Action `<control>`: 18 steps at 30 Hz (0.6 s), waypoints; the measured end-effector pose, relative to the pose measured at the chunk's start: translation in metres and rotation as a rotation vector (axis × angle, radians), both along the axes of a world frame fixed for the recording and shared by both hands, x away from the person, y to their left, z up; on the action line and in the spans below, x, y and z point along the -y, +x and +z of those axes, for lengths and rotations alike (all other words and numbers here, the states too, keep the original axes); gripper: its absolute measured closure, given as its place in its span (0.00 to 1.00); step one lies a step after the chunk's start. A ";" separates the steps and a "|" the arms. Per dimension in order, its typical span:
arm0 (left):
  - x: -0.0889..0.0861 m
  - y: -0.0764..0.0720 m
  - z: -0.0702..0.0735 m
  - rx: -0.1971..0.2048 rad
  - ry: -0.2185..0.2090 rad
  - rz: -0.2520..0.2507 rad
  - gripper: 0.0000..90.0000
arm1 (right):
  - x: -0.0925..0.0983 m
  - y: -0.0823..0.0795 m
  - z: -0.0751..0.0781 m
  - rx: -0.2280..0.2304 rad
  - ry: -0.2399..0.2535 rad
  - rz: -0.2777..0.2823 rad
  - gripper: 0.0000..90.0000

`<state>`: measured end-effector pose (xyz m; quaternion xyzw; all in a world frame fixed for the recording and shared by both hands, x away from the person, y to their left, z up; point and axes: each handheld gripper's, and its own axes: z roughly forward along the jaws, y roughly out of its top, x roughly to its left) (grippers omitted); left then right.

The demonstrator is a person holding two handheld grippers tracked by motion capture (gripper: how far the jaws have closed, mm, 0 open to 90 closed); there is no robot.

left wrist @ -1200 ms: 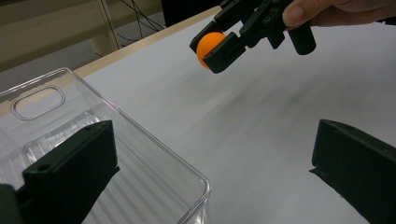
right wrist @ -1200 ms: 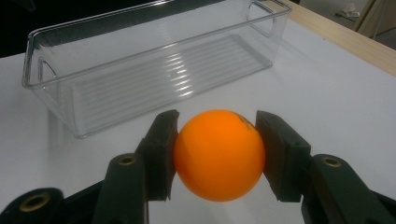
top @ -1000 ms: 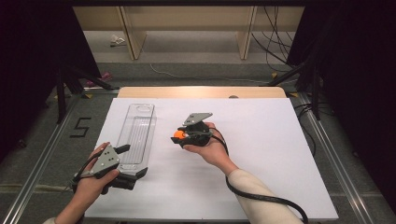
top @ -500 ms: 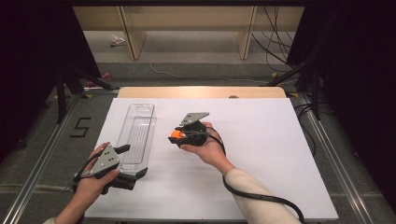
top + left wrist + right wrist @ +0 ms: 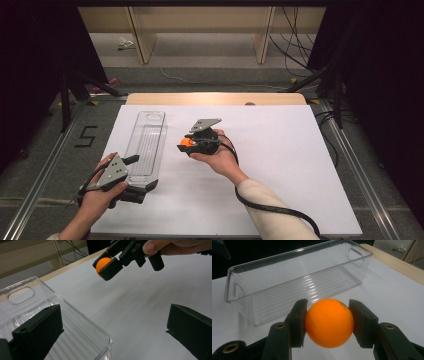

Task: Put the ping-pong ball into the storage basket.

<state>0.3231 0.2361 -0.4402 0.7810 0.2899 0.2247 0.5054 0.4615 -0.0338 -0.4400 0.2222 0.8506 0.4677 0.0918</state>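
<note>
I am holding the ball (image 5: 329, 322), an orange one, clamped between the two black jaws of my right gripper (image 5: 328, 323), one pad pressing on each side of it. In the high view the ball (image 5: 186, 142) is hanging above the white sheet (image 5: 280, 165), just right of the clear bin (image 5: 146, 145) and apart from it. From the right gripper view the bin (image 5: 294, 282) is lying beyond the ball, long side toward me, empty, with a cut-out handle at each short end. My right gripper (image 5: 192, 144) is pointing toward the bin, my hand wrapping its grip and its cable trailing back along my sleeve. My left gripper (image 5: 142, 177) is sitting at the bin's near end, resting low on the sheet; its jaws are standing wide apart, one inside the bin's near corner (image 5: 100, 340) and one outside over bare sheet, pressing on nothing. The sheet is covering a wooden table (image 5: 215, 98).
</note>
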 end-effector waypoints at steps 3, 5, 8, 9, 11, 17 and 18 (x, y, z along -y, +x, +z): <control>0.000 0.000 0.000 0.000 0.000 0.000 0.00 | -0.002 0.000 0.000 -0.001 -0.004 -0.005 0.57; 0.000 0.000 0.000 0.000 0.000 0.000 0.00 | -0.003 0.001 0.000 -0.001 0.002 -0.004 0.57; 0.000 0.000 0.000 0.000 0.000 0.000 0.00 | -0.005 0.001 0.001 -0.002 0.003 -0.003 0.57; 0.000 0.000 0.000 0.000 0.001 -0.001 0.00 | -0.006 0.001 0.001 -0.002 0.005 -0.003 0.57; 0.000 0.000 0.000 -0.001 -0.001 0.000 0.00 | -0.007 0.002 0.002 -0.002 0.006 -0.001 0.57; 0.000 0.000 0.000 -0.001 -0.001 0.000 0.00 | -0.010 0.004 0.003 -0.003 0.015 -0.006 0.57; 0.000 0.000 0.000 -0.001 -0.001 0.000 0.00 | -0.011 0.004 0.003 -0.001 0.015 -0.005 0.57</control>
